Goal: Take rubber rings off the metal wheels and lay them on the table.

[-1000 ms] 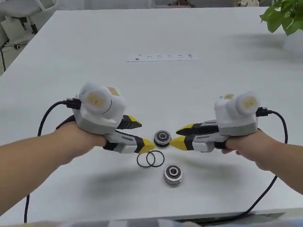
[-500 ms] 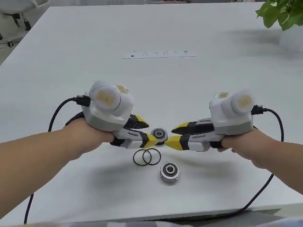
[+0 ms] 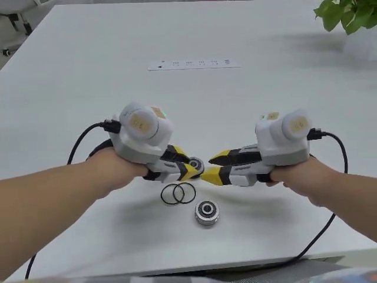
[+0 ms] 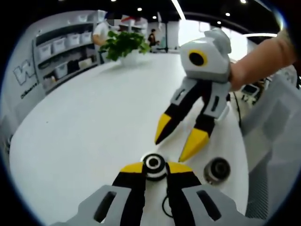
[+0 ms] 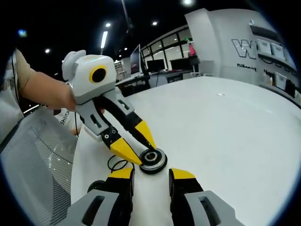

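A metal wheel (image 3: 195, 164) with a dark rubber ring around it sits between the yellow tips of my left gripper (image 3: 189, 166), which is shut on it. In the left gripper view the wheel (image 4: 154, 164) shows face-on between the jaws. My right gripper (image 3: 208, 167) is open, its tips just right of the wheel and pointing at it. Two loose black rubber rings (image 3: 178, 193) lie overlapping on the white table (image 3: 118, 88) just below. A second wheel (image 3: 207, 212) rests flat nearer the front edge. In the right gripper view the left gripper (image 5: 146, 154) holds the wheel (image 5: 153, 161).
A white power strip (image 3: 192, 63) lies at mid-table farther back. A green plant (image 3: 346, 15) stands at the far right corner. Black cables trail from both grippers toward the table's front edge.
My left gripper has moved right and shut on the wheel that lay between the grippers. The right gripper has come in a little closer. The head camera has shifted.
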A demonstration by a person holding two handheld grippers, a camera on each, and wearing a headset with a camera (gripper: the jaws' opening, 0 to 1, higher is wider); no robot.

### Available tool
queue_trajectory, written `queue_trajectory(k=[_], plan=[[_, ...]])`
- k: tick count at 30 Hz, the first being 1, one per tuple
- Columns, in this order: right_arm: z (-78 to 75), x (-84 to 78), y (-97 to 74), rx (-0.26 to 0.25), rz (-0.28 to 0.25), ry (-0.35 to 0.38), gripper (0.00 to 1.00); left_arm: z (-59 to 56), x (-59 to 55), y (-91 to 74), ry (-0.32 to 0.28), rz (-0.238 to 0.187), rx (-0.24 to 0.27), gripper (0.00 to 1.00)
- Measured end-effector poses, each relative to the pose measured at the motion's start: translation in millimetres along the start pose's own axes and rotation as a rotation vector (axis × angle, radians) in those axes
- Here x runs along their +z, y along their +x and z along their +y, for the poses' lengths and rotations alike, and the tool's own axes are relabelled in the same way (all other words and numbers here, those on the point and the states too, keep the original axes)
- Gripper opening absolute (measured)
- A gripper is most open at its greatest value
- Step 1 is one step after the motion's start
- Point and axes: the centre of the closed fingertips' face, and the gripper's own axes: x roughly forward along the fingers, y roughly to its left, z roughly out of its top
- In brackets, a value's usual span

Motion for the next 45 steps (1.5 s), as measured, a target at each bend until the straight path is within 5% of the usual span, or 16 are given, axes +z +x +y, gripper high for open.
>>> queue_trajectory(k=[29, 45], plan=[[2.6, 4.2, 29.7, -0.04, 0.036, -0.098, 0.32, 3.3, 0.1, 2.6, -0.03, -0.012, 0.044, 0.13], [-1.6, -0.8, 17.9, -0.066, 0.039, -0.111, 0.21, 5.5, -1.5, 3.9, -0.032, -0.009, 0.051, 0.13]])
